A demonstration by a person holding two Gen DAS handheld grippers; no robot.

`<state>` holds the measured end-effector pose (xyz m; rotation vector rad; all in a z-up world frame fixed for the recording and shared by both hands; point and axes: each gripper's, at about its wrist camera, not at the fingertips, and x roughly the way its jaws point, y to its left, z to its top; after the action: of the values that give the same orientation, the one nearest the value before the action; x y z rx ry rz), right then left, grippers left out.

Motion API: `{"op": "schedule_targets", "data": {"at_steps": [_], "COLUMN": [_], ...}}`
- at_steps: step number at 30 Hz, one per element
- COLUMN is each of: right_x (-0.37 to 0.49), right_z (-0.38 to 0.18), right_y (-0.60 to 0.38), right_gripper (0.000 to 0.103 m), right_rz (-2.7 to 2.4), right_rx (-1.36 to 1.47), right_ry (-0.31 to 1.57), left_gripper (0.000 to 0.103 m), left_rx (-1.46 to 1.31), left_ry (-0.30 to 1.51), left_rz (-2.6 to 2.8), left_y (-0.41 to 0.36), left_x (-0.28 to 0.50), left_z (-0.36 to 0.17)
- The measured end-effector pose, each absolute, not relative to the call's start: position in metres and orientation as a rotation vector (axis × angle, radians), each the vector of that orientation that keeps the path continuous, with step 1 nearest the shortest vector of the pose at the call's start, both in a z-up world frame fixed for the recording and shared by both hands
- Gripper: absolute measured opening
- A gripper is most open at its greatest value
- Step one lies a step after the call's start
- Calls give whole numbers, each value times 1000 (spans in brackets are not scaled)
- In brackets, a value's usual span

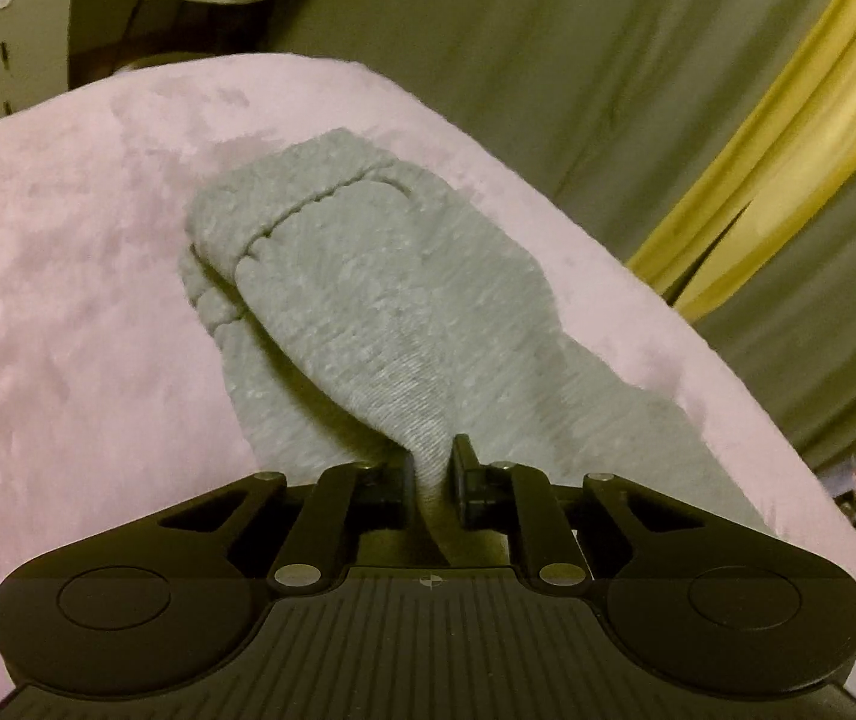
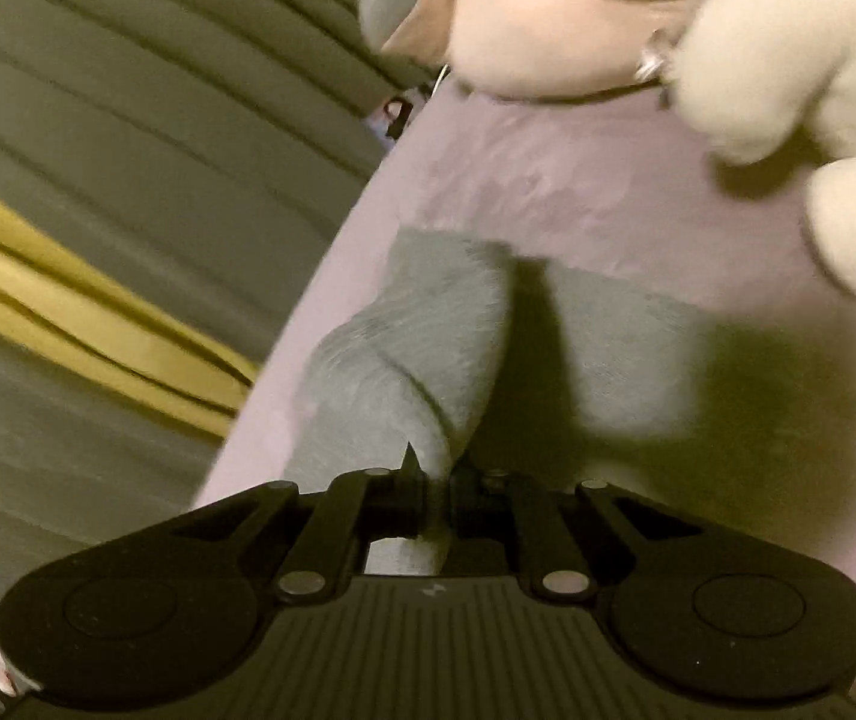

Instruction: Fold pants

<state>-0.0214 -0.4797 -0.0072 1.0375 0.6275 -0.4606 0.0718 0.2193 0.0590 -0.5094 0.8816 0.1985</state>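
Note:
The grey knit pants lie on a pink plush bed cover. In the left wrist view their ribbed waistband end is folded over at the far end. My left gripper is shut on a pinched fold of the pants, lifted off the cover. In the right wrist view the pants stretch away over the pink cover. My right gripper is shut on another bunched part of the pants. The right view is blurred.
Grey-green curtains with a yellow band hang beyond the bed edge; they also show in the right wrist view. Cream and pink plush toys lie at the far end of the bed. A cabinet stands at the far left.

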Motion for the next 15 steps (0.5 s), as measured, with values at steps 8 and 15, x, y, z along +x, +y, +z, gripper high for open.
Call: {"op": "schedule_targets", "data": {"at_steps": [8,15], "right_x": [-43,-39], "right_z": [-28,13], "right_y": [-488,-479], "right_gripper": [8,81], "right_rz": [-683,-640], "right_rx": [783,666], "right_ry": [821,724], "left_gripper": [49,91], "left_rx": [-463,-455], "left_ry": [985,865], "left_rz": [298,381], "left_y": [223,213], "left_x": [66,49], "left_z": [26,58]}}
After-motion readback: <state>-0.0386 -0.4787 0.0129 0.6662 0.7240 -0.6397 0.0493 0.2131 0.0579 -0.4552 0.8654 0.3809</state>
